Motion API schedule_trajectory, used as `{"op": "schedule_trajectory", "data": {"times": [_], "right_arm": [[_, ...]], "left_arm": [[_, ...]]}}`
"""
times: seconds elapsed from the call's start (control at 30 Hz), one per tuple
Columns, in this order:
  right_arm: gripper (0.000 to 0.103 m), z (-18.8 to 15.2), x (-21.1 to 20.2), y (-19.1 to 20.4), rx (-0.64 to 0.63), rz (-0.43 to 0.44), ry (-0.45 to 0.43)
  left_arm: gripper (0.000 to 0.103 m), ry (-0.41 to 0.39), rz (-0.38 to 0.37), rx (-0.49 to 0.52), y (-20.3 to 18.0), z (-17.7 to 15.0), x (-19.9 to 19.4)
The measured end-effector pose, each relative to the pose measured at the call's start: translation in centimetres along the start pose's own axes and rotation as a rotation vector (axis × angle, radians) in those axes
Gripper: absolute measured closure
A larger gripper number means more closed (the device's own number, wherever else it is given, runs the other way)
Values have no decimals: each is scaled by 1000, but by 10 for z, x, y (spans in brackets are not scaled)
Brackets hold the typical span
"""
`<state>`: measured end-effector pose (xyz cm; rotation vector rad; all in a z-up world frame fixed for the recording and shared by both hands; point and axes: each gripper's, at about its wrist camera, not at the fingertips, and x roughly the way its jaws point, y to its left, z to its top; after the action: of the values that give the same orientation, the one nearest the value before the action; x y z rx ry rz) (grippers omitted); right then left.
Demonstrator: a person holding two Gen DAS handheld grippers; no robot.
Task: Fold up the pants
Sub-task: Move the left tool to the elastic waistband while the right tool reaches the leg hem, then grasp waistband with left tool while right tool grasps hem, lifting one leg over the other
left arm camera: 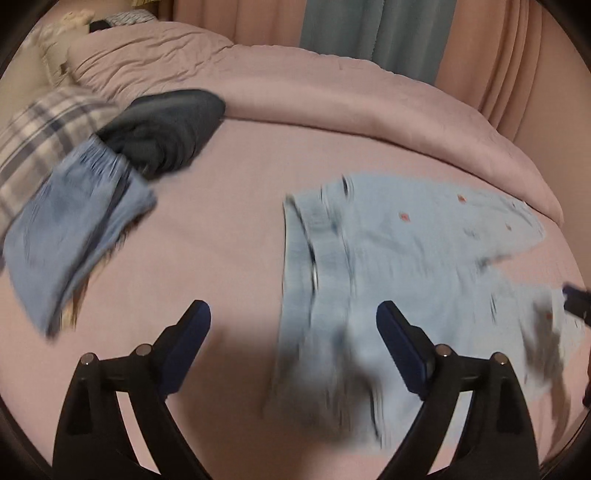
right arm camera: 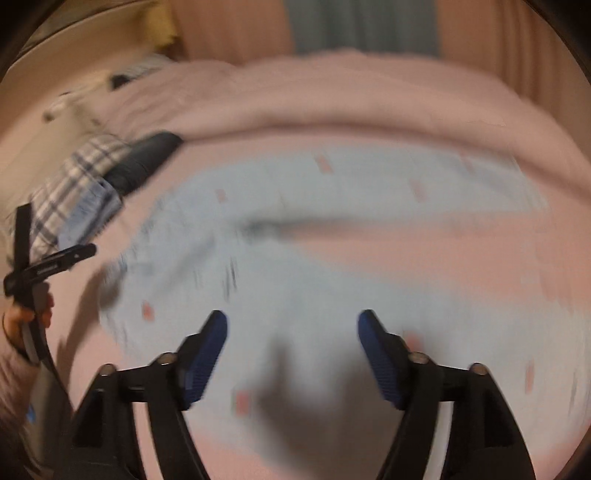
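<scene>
Light blue pants [left arm camera: 388,258] with small red marks lie spread on the pink bed, waistband to the left, legs running right. My left gripper [left arm camera: 293,314] is open and empty, hovering above the waist end. In the right wrist view the same pants [right arm camera: 332,266] fill the middle, blurred by motion, both legs stretching right. My right gripper [right arm camera: 291,321] is open and empty just above the cloth. The left gripper's body [right arm camera: 48,266] shows at the left edge of the right wrist view.
A stack of folded clothes sits at the left: blue jeans [left arm camera: 74,236], a dark garment [left arm camera: 162,129] and a plaid piece [left arm camera: 40,140]. A pink duvet [left arm camera: 332,85] is bunched along the back. Curtains [left arm camera: 369,29] hang behind the bed.
</scene>
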<state>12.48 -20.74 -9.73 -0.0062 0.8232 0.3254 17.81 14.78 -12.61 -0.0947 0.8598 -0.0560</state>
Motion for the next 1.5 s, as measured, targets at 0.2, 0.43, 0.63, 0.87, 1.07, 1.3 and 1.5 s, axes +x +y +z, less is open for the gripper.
{"op": "schedule_trajectory", "data": {"times": [0.2, 0.43, 0.63, 0.87, 1.07, 1.3, 1.5], "right_arm": [[27, 95, 82, -14, -203, 6, 3], [27, 163, 156, -16, -377, -23, 88], [45, 174, 208, -50, -417, -4, 302], [97, 156, 188, -33, -567, -28, 258], [97, 160, 217, -30, -518, -114, 306], [75, 175, 187, -52, -499, -72, 259], [59, 174, 198, -101, -452, -142, 414]], "left_arm": [[11, 87, -80, 145, -20, 68, 62], [16, 253, -237, 182, -17, 116, 138], [48, 373, -237, 223, -12, 117, 177], [76, 280, -243, 184, -13, 113, 157], [66, 289, -149, 211, -17, 107, 167], [9, 199, -152, 147, -2, 123, 147], [37, 351, -167, 277, -24, 104, 178]]}}
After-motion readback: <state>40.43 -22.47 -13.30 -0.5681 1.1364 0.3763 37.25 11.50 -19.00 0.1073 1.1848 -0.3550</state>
